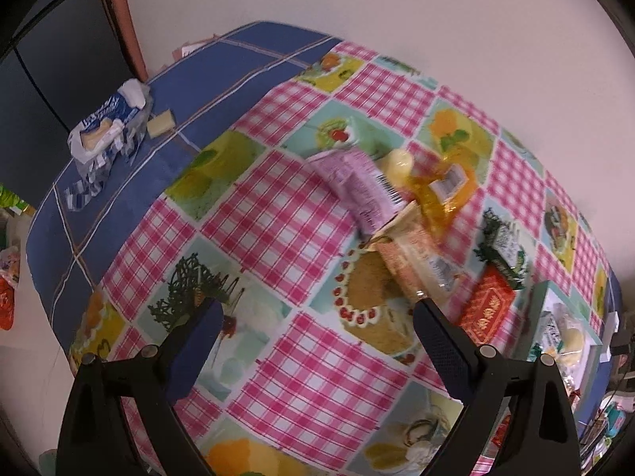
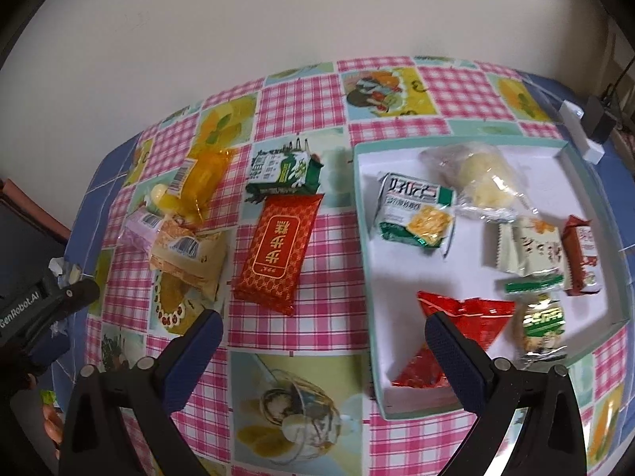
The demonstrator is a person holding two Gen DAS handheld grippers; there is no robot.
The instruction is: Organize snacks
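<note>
Loose snacks lie on the checked tablecloth: a red packet (image 2: 276, 252), a green and white packet (image 2: 283, 172), an orange packet (image 2: 204, 174), a tan packet (image 2: 188, 256) and a pink packet (image 1: 355, 186). A white tray (image 2: 587, 182) at the right holds several packets, among them a red one (image 2: 464, 315). My right gripper (image 2: 323, 331) is open and empty above the cloth, between the red packet and the tray. My left gripper (image 1: 317, 317) is open and empty, just short of the tan packet (image 1: 412, 258). It also shows at the left edge of the right wrist view (image 2: 51, 301).
A torn blue and white wrapper (image 1: 105, 127) and a pale biscuit (image 1: 160, 123) lie on the blue cloth at the far left. A white block (image 2: 581, 131) and a black adapter (image 2: 599, 117) sit behind the tray. A wall runs along the table's far side.
</note>
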